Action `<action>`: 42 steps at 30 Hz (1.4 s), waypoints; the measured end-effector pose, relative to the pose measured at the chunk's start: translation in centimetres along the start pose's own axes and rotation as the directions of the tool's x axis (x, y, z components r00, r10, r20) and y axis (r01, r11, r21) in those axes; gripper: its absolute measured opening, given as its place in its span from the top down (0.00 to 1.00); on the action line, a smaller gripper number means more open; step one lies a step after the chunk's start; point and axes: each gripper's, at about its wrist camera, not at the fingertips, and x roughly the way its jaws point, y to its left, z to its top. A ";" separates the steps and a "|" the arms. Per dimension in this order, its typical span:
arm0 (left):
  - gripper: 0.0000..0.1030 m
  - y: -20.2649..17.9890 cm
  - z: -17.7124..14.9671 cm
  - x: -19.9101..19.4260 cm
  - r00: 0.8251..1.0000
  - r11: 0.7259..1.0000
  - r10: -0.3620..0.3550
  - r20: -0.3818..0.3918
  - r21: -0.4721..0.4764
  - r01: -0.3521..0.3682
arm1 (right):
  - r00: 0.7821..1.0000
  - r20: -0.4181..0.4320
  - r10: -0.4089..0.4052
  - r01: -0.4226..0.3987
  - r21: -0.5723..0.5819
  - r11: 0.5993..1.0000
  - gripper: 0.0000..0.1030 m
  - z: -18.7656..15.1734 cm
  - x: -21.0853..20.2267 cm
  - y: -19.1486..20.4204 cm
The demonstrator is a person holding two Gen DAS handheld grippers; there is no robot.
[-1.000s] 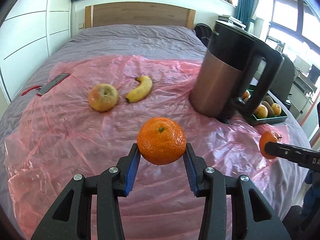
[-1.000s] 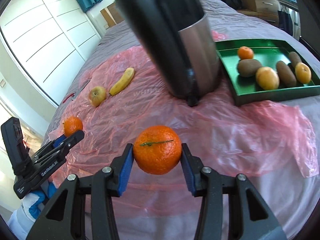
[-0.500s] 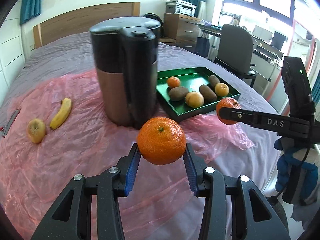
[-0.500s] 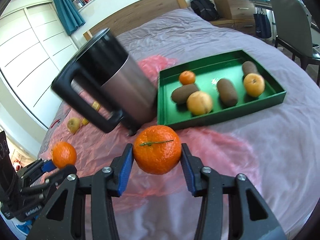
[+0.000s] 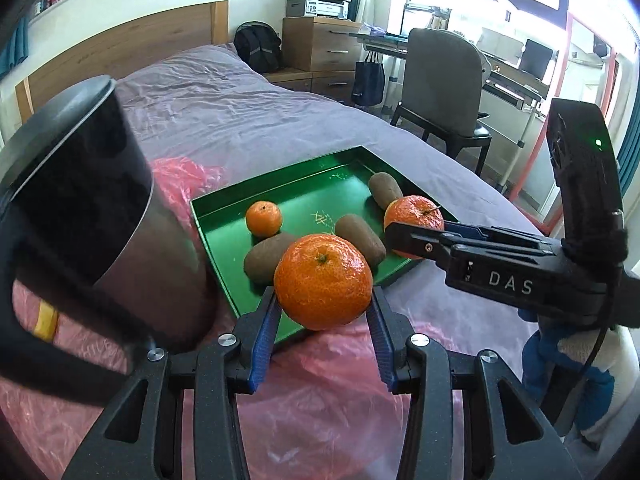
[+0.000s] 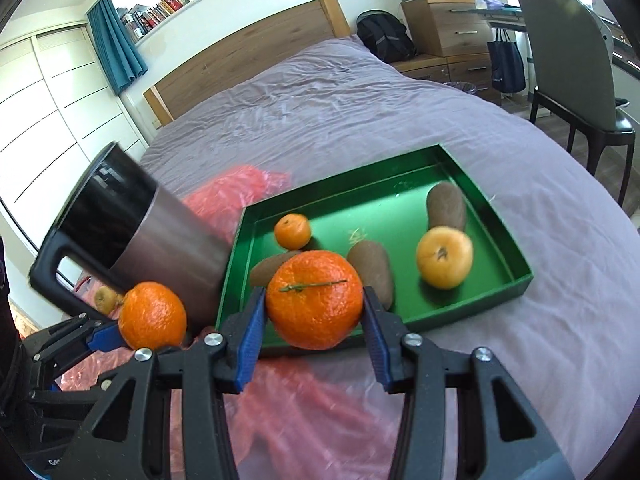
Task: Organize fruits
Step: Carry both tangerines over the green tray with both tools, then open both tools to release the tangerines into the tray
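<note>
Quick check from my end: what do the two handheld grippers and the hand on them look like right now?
Both are matte black plastic. The left gripper and right gripper have blue ribbed pads and silver screws. Seen side-on, the right gripper's body reads "DAS" in white, with a black upright module behind showing a green light and a thin black cable. The hand wears a blue and white glove.

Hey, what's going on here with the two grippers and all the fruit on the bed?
A person is sorting fruit into a green tray on the bed. Each hand carries a gripper clamped on a mandarin: the left gripper holds one mandarin, and the right gripper holds another mandarin. Both hang near the tray's front edge, not yet set down. The tray already holds a small mandarin, three kiwis and a yellow-orange fruit. A steel kettle stands left of the tray.
</note>
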 end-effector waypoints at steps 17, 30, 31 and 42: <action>0.63 -0.5 4.3 13.8 0.987 0.996 0.082 -0.137 0.050 -0.076 | 0.996 -0.060 -0.062 0.062 -0.012 0.998 0.65 6.2 9.1 -5.8; 0.63 0.0 3.5 16.4 0.980 0.995 0.091 -0.179 0.053 -0.083 | 0.982 -0.132 -0.134 0.121 -0.100 0.988 0.65 6.5 13.5 -5.2; 0.63 0.0 3.5 16.5 0.979 0.995 0.091 -0.181 0.052 -0.083 | 0.981 -0.138 -0.139 0.125 -0.105 0.987 0.65 6.6 13.7 -5.2; 0.62 0.0 3.6 16.7 0.974 0.995 0.097 -0.204 0.053 -0.088 | 0.961 -0.203 -0.185 0.156 -0.150 0.976 0.63 6.6 15.1 -5.1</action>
